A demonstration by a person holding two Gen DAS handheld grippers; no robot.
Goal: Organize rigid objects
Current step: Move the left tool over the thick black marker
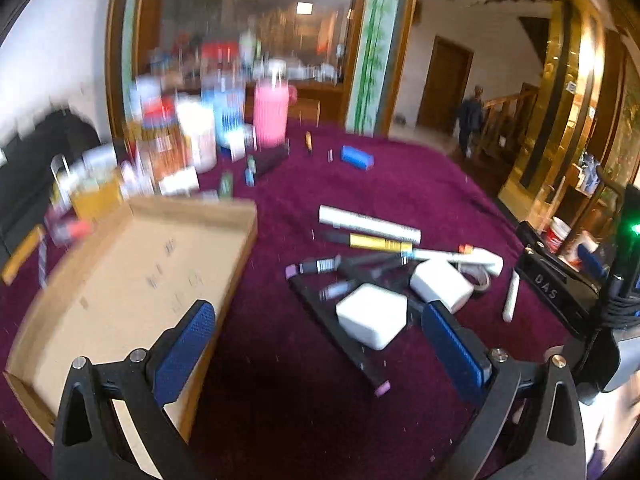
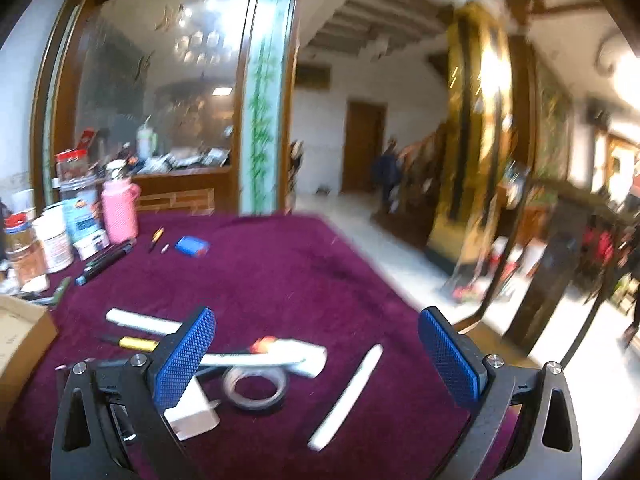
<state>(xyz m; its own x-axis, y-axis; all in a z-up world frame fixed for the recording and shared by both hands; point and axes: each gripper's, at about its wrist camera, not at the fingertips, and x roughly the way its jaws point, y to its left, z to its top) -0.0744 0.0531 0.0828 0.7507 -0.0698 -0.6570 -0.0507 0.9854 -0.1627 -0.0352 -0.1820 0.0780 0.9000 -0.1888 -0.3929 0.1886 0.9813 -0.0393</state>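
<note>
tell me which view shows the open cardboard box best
The left wrist view: the shallow brown cardboard box shows nearly whole there, its open inside bare, the left gripper open beside it. The right wrist view catches only one corner at its left edge.

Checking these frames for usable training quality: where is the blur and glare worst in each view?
Left wrist view: heavy motion blur on the jars at far left, while the white blocks stay fairly sharp. Right wrist view: the right side smears, glare blooms on the gold pillar, and the tape roll is soft.
</note>
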